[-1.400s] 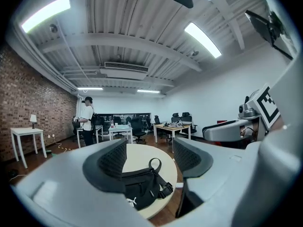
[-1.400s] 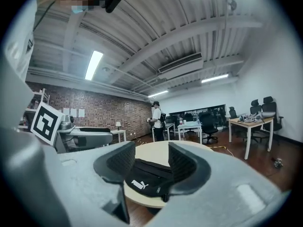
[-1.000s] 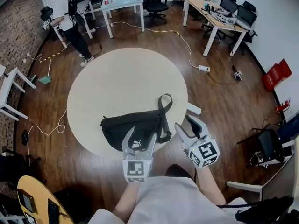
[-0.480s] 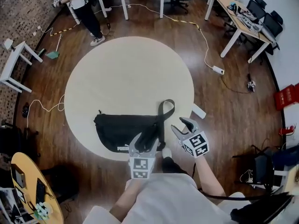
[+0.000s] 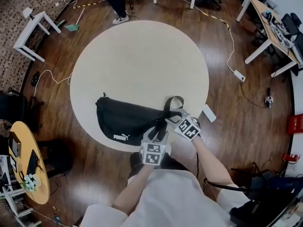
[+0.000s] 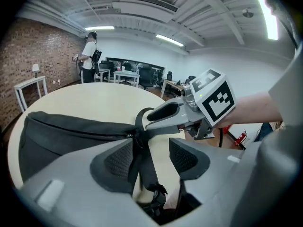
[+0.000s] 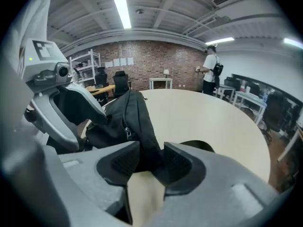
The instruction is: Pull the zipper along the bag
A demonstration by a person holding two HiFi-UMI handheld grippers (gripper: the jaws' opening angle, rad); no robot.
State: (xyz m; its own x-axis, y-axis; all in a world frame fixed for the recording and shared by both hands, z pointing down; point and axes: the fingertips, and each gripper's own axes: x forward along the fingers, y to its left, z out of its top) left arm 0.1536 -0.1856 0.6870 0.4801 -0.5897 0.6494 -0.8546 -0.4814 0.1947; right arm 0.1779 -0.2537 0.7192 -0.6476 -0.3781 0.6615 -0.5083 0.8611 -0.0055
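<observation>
Okay, black bag [image 5: 125, 122] lies at the 6 o'clock edge of the round surface [image 5: 142, 56], its strap [image 5: 174, 100] looping at the bag's 3 o'clock end. Jaws of the left hand-held gripper [image 5: 159, 132] are spread and have just been closing, with the strap running loose between them. Jaws of the right hand-held gripper [image 5: 174, 116] are half-spread, also just closing around the bag's strap end, not clearly clamped.

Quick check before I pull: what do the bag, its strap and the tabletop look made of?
Sling bag: black woven fabric, probably nylon; matte, creased. Strap: flat black webbing, lying limp. Round table: smooth pale top, perhaps laminate; no grain visible.
</observation>
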